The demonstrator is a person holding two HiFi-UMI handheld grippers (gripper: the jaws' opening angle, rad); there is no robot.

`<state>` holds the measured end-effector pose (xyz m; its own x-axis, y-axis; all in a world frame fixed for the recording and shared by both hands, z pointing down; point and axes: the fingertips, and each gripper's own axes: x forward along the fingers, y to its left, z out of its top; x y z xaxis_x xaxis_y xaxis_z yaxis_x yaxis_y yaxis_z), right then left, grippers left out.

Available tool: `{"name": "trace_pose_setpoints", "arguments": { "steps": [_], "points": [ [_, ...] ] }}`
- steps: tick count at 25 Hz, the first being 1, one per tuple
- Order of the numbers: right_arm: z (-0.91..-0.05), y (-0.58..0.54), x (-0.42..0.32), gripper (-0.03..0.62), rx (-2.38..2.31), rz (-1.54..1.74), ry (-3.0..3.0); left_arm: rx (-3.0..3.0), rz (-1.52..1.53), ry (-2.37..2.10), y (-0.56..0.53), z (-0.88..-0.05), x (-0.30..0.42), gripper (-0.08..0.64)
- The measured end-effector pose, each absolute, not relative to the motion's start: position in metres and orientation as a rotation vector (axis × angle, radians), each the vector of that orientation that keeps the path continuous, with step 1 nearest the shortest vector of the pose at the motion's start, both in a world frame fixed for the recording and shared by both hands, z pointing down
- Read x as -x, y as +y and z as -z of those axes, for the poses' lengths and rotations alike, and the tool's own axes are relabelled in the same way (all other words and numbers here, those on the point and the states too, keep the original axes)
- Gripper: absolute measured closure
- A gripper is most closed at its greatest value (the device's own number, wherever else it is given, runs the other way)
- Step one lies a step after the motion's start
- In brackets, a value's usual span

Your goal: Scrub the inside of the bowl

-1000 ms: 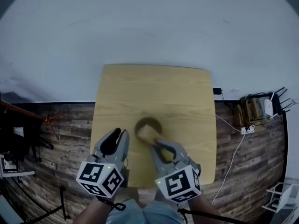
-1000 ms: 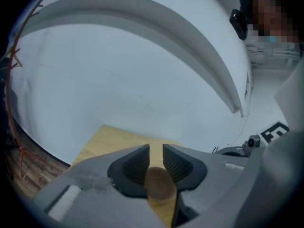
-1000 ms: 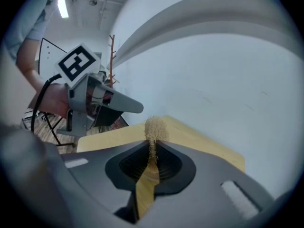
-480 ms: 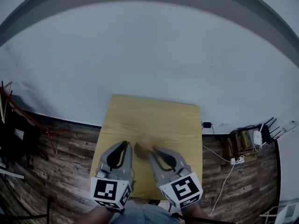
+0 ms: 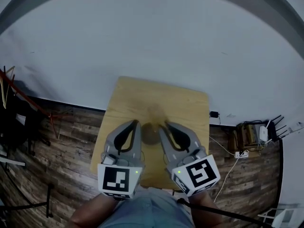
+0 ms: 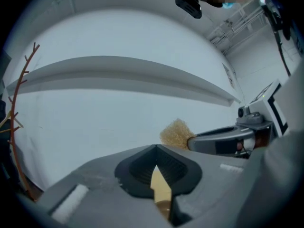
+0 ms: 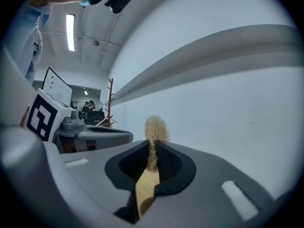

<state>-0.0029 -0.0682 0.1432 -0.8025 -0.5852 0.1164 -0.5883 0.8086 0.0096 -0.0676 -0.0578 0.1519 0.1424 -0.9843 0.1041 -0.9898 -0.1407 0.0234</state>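
The brown wooden bowl (image 5: 151, 134) hangs between my two grippers, above the tan table (image 5: 183, 103). My left gripper (image 5: 134, 125) is shut on its rim, which shows edge-on as a thin tan strip (image 6: 160, 190) between the jaws. My right gripper (image 5: 167, 126) is shut on the wooden handle (image 7: 146, 186) of a scrub brush. The brush's pale bristle head (image 7: 156, 126) sticks out past the jaws; the left gripper view shows the bristle head (image 6: 176, 132) too, at the tip of the right gripper (image 6: 227, 139). Both gripper views look at the white wall. The bowl's inside is hidden.
A power strip with cables (image 5: 242, 153) and a router (image 5: 264, 134) lie on the plank floor right of the table. A thin red rack (image 5: 12, 87) stands at the left. The left gripper (image 7: 90, 136) lies close beside the right one.
Both grippers have risen from the table and drawn closer together, the bowl coming up with the left one. The brush head is no longer down in the bowl. My head view has shifted.
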Motion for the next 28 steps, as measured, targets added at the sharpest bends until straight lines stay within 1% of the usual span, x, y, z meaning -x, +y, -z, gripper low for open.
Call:
{"name": "trace_pose_setpoints", "arguments": {
  "steps": [28],
  "points": [
    [-0.139,-0.065,-0.02,0.56,-1.062,-0.071,-2.874,-2.437,-0.146,-1.873,-0.063,-0.155,0.038,0.54]
  ]
}}
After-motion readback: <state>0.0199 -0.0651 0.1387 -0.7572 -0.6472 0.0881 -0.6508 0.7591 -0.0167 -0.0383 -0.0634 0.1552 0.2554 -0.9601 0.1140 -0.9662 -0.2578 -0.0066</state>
